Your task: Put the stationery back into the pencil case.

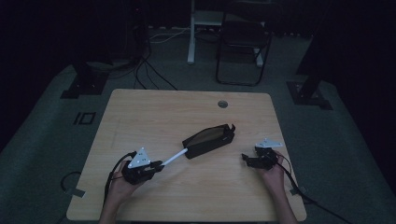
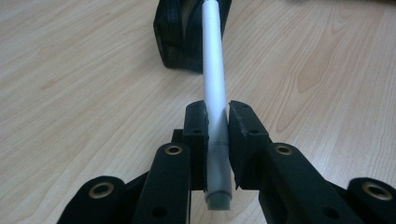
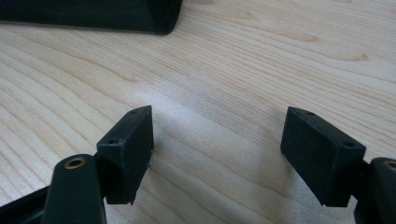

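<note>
My left gripper (image 2: 217, 126) pinched the white pen (image 2: 215, 74) near its grey end, tip just inside the black pouch (image 1: 208, 138) mid-table. It seemed light, stiff, slick; gripping nearer the middle would steady it. My right gripper (image 3: 219, 149) stood spread, holding nothing.

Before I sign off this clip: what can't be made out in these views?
- Pen tip: in the left gripper view it runs into the pouch mouth, cut off by the top edge.
- Pouch contents: in the high view the pouch is dim and small.
- Pouch in the right gripper view: cut by the top edge.
- Right gripper gap: too small in the high view.
</note>
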Available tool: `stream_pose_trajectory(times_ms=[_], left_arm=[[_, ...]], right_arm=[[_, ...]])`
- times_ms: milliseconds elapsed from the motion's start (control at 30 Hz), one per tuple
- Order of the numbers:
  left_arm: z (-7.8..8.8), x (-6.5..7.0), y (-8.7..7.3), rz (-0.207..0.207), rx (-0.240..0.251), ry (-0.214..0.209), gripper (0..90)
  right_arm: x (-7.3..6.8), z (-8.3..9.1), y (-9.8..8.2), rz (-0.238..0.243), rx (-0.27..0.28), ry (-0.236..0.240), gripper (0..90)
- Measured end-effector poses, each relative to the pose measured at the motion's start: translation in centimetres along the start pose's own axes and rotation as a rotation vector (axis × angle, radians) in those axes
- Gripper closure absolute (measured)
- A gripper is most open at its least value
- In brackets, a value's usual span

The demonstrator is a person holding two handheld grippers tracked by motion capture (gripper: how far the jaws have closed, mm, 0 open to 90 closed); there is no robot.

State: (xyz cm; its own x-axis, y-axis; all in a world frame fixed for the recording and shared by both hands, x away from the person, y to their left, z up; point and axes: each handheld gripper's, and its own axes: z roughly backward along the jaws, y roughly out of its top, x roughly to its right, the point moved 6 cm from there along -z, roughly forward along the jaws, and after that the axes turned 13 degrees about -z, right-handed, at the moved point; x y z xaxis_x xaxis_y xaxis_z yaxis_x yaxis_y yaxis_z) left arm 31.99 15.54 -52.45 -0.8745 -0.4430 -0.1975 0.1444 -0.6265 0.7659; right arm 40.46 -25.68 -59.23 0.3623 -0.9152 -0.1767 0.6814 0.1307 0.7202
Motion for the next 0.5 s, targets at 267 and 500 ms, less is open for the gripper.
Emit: stream_pose_trajectory(times_ms=[267, 500], left_arm=[[0.0, -0.3, 0.8, -0.021, 0.000, 0.002, 78.7], [0.1, -0.6, 1.3, -0.032, 0.003, 0.006, 78.7]], right_arm=[[0.0, 0.0, 0.0, 0.000, 0.000, 0.000, 25.2], [0.0, 0.0, 0.0, 0.000, 0.000, 0.000, 25.2]])
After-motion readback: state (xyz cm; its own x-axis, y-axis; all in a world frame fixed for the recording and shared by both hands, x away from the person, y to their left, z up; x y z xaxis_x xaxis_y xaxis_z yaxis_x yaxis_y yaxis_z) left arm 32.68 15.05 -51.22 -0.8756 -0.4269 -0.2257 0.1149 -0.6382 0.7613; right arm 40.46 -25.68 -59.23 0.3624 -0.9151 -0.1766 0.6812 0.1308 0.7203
